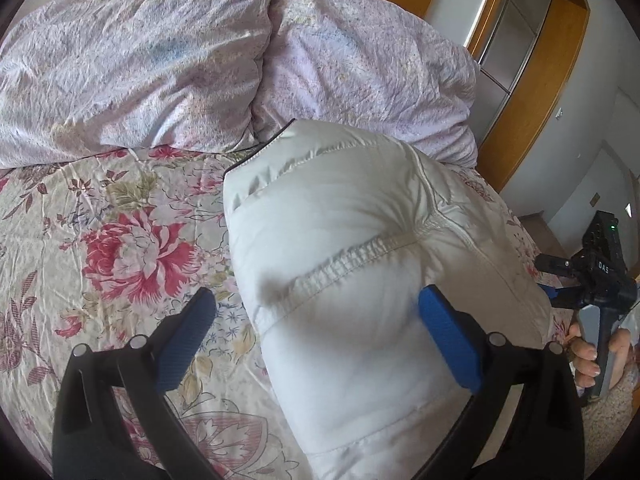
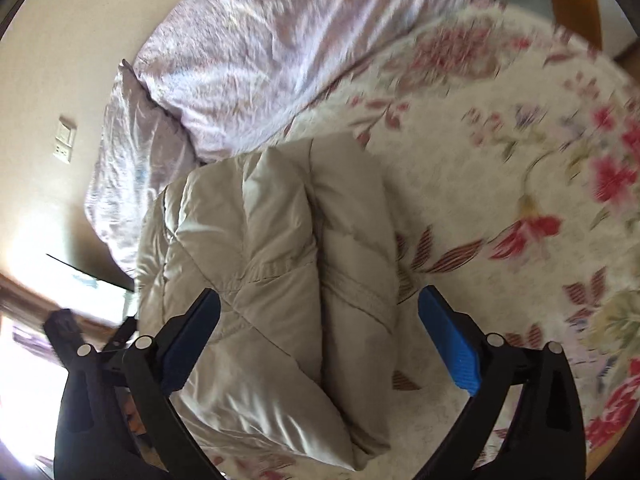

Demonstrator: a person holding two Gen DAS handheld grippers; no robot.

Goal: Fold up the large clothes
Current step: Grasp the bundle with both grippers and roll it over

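A white puffy quilted jacket lies folded into a thick bundle on the floral bedspread. It also shows in the right wrist view, with a deep crease down its middle. My left gripper is open, its blue pads wide apart, and hovers over the jacket's left edge. My right gripper is open and empty just above the jacket; that view is blurred. In the left wrist view the right gripper shows in a hand beyond the jacket's right side.
Two lilac pillows lie at the head of the bed behind the jacket. A wooden-framed wardrobe stands to the right of the bed. A wall with a switch plate lies past the pillows in the right wrist view.
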